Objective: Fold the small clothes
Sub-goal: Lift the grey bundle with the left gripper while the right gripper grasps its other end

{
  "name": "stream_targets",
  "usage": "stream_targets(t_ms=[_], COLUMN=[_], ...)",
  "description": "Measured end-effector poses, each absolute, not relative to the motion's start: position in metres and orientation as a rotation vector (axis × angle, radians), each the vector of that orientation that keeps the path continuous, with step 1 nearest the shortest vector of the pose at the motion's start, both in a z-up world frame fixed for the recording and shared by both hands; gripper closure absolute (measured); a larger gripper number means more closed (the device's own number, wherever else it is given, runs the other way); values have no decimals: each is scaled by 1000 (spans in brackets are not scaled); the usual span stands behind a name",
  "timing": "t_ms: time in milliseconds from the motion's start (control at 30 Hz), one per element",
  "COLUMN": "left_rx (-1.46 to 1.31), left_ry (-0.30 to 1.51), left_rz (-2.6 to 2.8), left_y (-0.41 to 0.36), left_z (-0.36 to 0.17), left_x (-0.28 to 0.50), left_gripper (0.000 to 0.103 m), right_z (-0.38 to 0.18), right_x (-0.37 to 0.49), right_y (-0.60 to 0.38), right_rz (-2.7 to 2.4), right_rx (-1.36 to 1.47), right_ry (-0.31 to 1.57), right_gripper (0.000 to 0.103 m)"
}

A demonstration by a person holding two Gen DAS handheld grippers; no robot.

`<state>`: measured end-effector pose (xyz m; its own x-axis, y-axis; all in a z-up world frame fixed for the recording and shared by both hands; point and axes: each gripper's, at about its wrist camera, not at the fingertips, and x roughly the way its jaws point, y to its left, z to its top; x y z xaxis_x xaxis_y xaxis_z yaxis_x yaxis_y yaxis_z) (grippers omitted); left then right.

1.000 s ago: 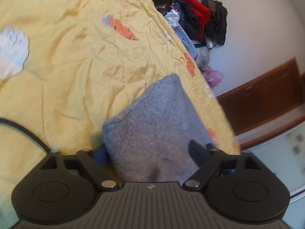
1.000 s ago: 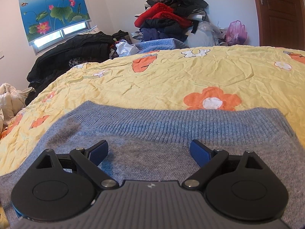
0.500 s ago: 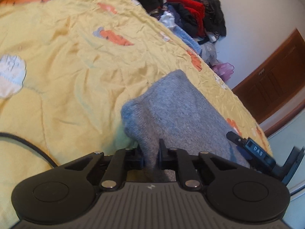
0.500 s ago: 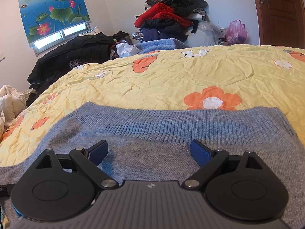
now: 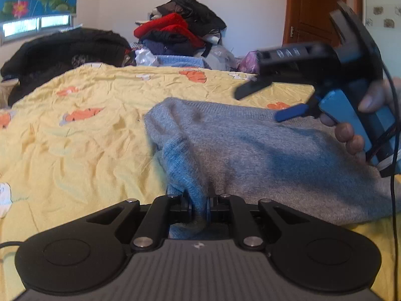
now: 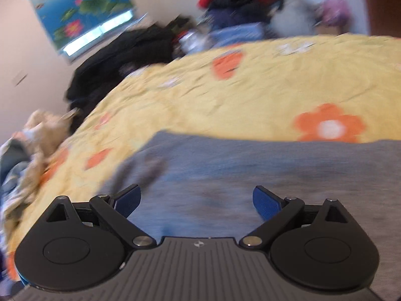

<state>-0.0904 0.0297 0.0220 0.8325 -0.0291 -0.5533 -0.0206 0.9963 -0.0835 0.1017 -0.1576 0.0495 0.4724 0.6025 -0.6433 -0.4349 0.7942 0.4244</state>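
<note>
A grey knitted sweater (image 5: 263, 150) lies on the yellow flowered bedspread (image 5: 87, 138). My left gripper (image 5: 199, 209) is shut on a bunched edge of the sweater at its near left side. My right gripper shows in the left wrist view (image 5: 273, 102) at the right, open, held by a hand just above the sweater. In the blurred right wrist view the right gripper (image 6: 197, 199) is open and empty over the sweater (image 6: 225, 175), whose ribbed hem runs across the far side.
A pile of dark, red and blue clothes (image 5: 180, 32) sits beyond the bed's far edge. Black garments (image 5: 62, 52) lie at the far left. A wooden door (image 5: 323, 10) stands at the back right. A cream bundle (image 6: 37, 135) lies left of the bed.
My left gripper closed on the sweater's edge and swung round to face across the bed. My right gripper stayed open and has begun moving, blurring its view.
</note>
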Motion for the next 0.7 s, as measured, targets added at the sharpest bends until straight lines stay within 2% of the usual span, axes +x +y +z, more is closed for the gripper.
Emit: stream_targets(t_ms=[67, 167, 367, 433, 467, 500, 567, 633, 700], left_rx=[-186, -489, -871, -1028, -1095, -1146, -1162, -1054, -986], left_ry=[601, 646, 700, 707, 709, 710, 694, 703, 711], left_rz=[-12, -31, -96, -142, -155, -153, -107, -22, 36], left_y=[44, 88, 142, 154, 159, 165, 169, 167, 161], left_z=[25, 24, -1, -11, -17, -22, -25, -17, -11], left_x=[-89, -85, -85, -86, -86, -85, -88, -87, -86], left_gripper=[93, 90, 89, 81, 75, 74, 76, 92, 94], right_z=[56, 64, 61, 61, 62, 62, 64, 64, 64], right_x=[105, 108, 127, 132, 134, 134, 136, 138, 140], right_y=[-124, -87, -62, -58, -57, -55, -49, -41, -30], right_rz=[728, 767, 759, 747, 750, 754, 751, 748, 756], right_rx=[169, 111, 165, 170, 171, 170, 142, 102, 54], right_ry=[936, 951, 1015, 1024, 1027, 1031, 1044, 1064, 1093], right_gripper=[7, 7, 7, 7, 7, 7, 7, 7, 8])
